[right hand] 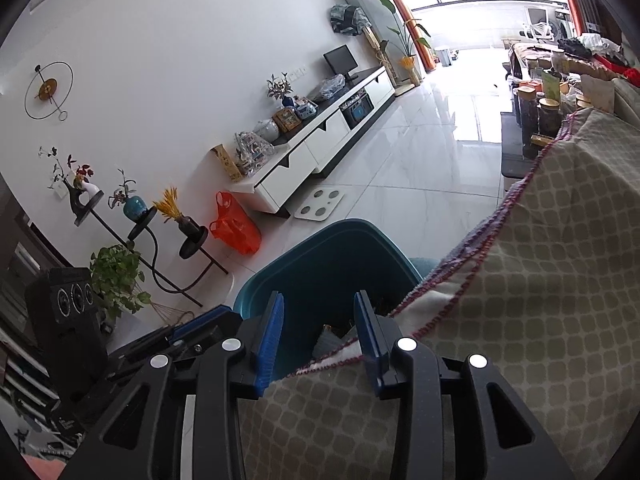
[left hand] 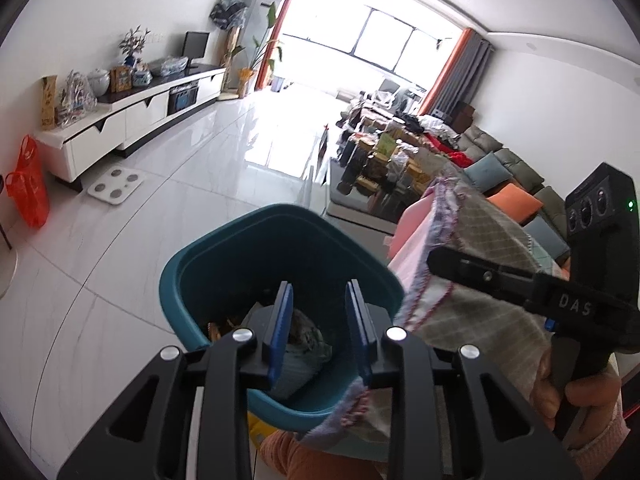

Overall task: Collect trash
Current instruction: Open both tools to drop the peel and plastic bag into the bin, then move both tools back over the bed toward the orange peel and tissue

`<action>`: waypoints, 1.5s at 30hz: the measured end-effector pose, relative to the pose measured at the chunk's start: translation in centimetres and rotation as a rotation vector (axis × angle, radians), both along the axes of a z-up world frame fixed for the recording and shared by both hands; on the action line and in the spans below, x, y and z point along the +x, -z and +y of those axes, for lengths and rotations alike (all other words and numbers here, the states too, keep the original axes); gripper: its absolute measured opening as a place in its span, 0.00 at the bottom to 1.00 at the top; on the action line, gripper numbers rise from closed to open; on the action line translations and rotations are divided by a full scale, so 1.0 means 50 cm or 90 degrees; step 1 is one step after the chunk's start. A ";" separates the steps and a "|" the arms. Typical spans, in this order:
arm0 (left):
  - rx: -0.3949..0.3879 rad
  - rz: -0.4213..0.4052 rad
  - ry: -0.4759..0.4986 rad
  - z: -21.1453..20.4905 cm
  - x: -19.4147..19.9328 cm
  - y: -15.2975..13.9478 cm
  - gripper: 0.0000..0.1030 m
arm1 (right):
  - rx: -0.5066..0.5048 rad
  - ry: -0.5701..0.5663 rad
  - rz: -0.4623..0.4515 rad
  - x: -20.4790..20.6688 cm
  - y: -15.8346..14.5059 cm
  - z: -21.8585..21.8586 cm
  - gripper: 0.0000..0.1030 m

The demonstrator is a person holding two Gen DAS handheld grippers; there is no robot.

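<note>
A teal waste bin (left hand: 192, 280) (right hand: 320, 256) stands on the white tile floor just below both grippers. Crumpled wrappers and paper trash (left hand: 308, 338) (right hand: 332, 338) lie inside it. My left gripper (left hand: 319, 288) hangs over the bin's mouth, open, with nothing between its blue pads (left hand: 280, 320). My right gripper (right hand: 319, 296) is also open and empty above the bin's right side. In the left wrist view the right gripper (left hand: 436, 258) shows from the side, held by a hand (left hand: 580, 396). The left gripper (right hand: 208, 320) appears low at the left of the right wrist view.
A grey checked cloth (left hand: 480, 320) (right hand: 540, 280) with a pink stitched edge drapes against the bin's right rim. A white scale (left hand: 116, 184), an orange bag (left hand: 30, 184) and a white TV cabinet (left hand: 120, 120) are at the left. A cluttered coffee table (left hand: 380, 168) and a sofa (left hand: 500, 160) are at the right.
</note>
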State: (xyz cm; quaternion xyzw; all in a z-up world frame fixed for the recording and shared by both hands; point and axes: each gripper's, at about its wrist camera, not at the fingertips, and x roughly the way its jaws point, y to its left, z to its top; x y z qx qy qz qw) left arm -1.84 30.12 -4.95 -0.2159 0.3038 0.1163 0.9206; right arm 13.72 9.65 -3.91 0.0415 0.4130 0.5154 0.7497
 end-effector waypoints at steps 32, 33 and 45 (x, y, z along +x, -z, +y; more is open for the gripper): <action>0.044 0.013 0.541 -0.628 0.269 -0.025 0.37 | -0.017 0.431 -0.104 -0.071 -0.013 -0.675 0.40; 0.043 0.023 0.550 -0.642 0.289 -0.022 0.37 | -0.015 0.438 -0.102 -0.071 -0.010 -0.683 0.40; 0.012 0.093 0.600 -0.735 0.388 0.016 0.27 | 0.011 0.459 -0.077 -0.063 0.011 -0.737 0.40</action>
